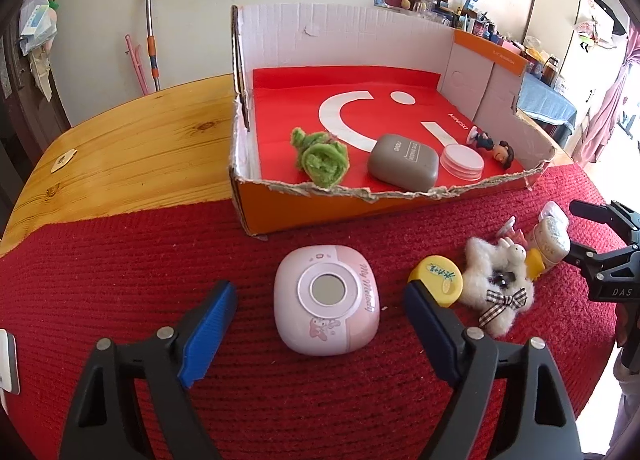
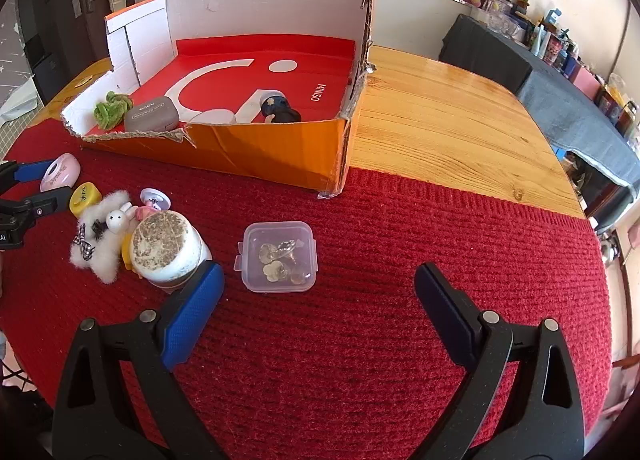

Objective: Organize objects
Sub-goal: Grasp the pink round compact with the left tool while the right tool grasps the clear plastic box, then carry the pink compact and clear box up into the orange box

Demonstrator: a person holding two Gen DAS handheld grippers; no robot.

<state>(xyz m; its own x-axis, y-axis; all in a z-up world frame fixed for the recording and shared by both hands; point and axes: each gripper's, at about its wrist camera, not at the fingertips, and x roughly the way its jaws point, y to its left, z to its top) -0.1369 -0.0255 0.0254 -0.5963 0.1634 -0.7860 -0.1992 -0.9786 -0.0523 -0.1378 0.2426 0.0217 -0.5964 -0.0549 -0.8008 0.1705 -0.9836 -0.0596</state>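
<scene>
My left gripper [image 1: 320, 324] is open, its blue pads on either side of a pink My Melody case [image 1: 326, 304] on the red mat. Right of it lie a yellow round tin [image 1: 438, 278], a fluffy white toy [image 1: 498, 288] and a white jar [image 1: 554, 240]. My right gripper [image 2: 320, 308] is open and empty, just short of a clear plastic box [image 2: 278, 256] of small trinkets. The orange cardboard box [image 1: 320, 215] holds a green fuzzy toy [image 1: 320, 157], a grey case [image 1: 402, 161], a white disc [image 1: 462, 161] and a figurine [image 1: 492, 145].
The red mat [image 2: 400, 260] covers the near part of a wooden table [image 2: 440, 111]. The box [image 2: 260, 151] has a torn front wall and tall white back walls. A small pink figure [image 2: 146, 211] lies by the jar [image 2: 162, 248]. A cluttered counter [image 2: 560, 59] stands at right.
</scene>
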